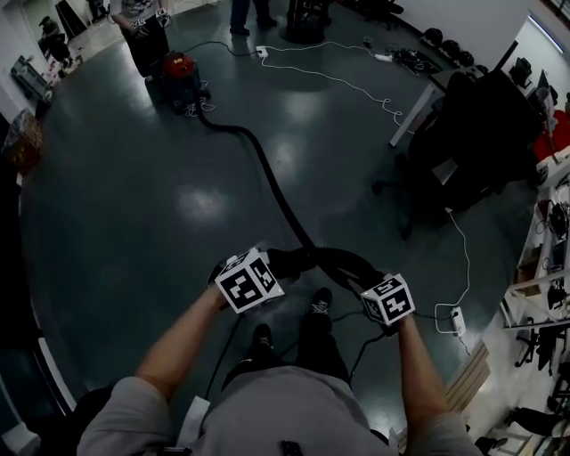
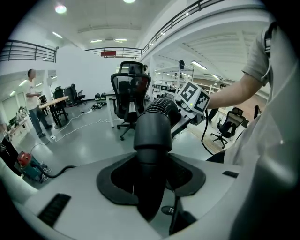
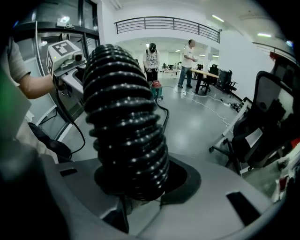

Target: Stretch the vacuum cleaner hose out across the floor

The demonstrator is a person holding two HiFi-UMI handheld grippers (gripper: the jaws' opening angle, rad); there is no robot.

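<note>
**Hose end gripped at two points above the floor**

Vacuum cleaner hose [image 1: 267, 174], black and ribbed, ran from the red vacuum cleaner [image 1: 178, 76] near the floor's far-left edge. It crossed the dark glossy floor [image 1: 134, 205] in a gentle curve toward the wearer. Near the wearer's shoes [image 1: 321, 303] it left the floor and rose to the two grippers.

The left gripper [image 1: 285, 260] was clamped on the hose's smooth end cuff [image 2: 152, 140], which stood up between its jaws. The right gripper [image 1: 361, 272] was clamped on a ribbed section [image 3: 126, 126] just beside that cuff, and the corrugations filled the gap between its jaws. A short arched span of hose bridged the two grippers, which were held side by side and angled downward.

A person [image 1: 142, 27] stood directly behind the vacuum cleaner at the floor's far edge. A white cable [image 1: 356, 89] snaked across the far-right part of the floor. A black office chair [image 1: 472, 134] stood at the right edge. A white power strip [image 1: 457, 321] lay near the right gripper's side.
</note>
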